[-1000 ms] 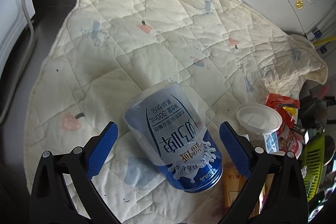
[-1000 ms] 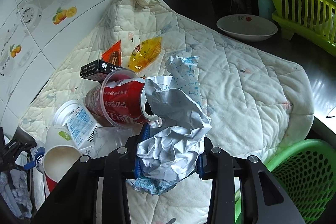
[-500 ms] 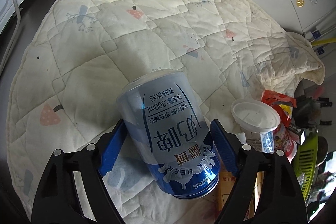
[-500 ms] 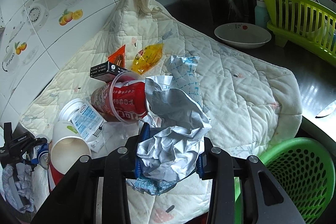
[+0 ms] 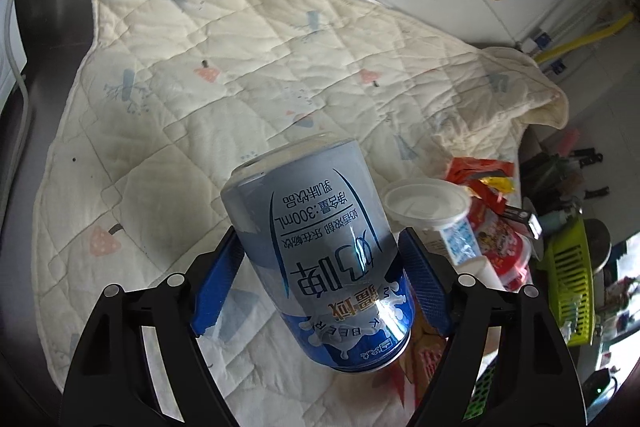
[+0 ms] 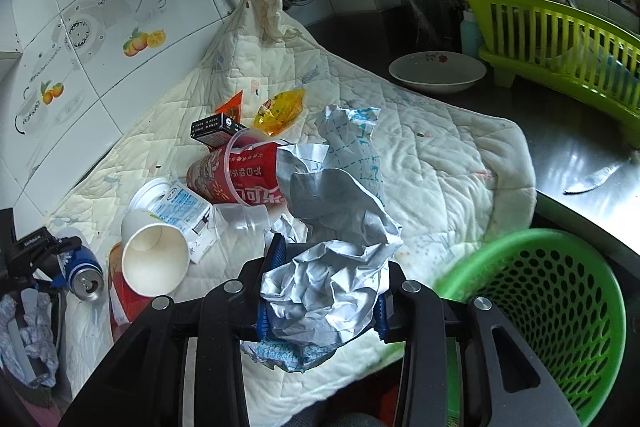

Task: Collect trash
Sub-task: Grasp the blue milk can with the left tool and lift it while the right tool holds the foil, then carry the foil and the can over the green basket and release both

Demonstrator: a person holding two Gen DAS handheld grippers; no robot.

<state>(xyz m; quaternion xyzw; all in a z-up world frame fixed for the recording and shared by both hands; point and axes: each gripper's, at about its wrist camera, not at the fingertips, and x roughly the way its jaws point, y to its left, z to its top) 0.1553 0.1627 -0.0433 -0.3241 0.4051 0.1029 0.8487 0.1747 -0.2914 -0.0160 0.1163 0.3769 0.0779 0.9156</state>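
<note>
My left gripper [image 5: 320, 267] is shut on a blue and white drink can [image 5: 320, 239], its blue pads pressing both sides, and holds the can tilted above the cream quilt [image 5: 200, 87]. The right wrist view shows the same can [image 6: 84, 271] at the far left edge. My right gripper [image 6: 326, 291] is shut on a big wad of crumpled white paper [image 6: 332, 227], near the rim of a green mesh basket [image 6: 552, 307] at the lower right. More trash lies on the quilt: a red cup [image 6: 236, 179], a white paper cup [image 6: 154, 259] and a yoghurt tub [image 6: 172, 203].
A black box [image 6: 216, 129], a yellow wrapper [image 6: 280, 111] and an orange wrapper [image 6: 232, 107] lie further back. On the dark counter are a white bowl [image 6: 438, 71], a green dish rack [image 6: 560, 39] and a knife [image 6: 596, 179]. A tiled wall runs behind.
My left gripper's jaws closed onto the can and lifted it off the quilt. My right gripper carried the paper wad sideways toward the green basket, which now shows more.
</note>
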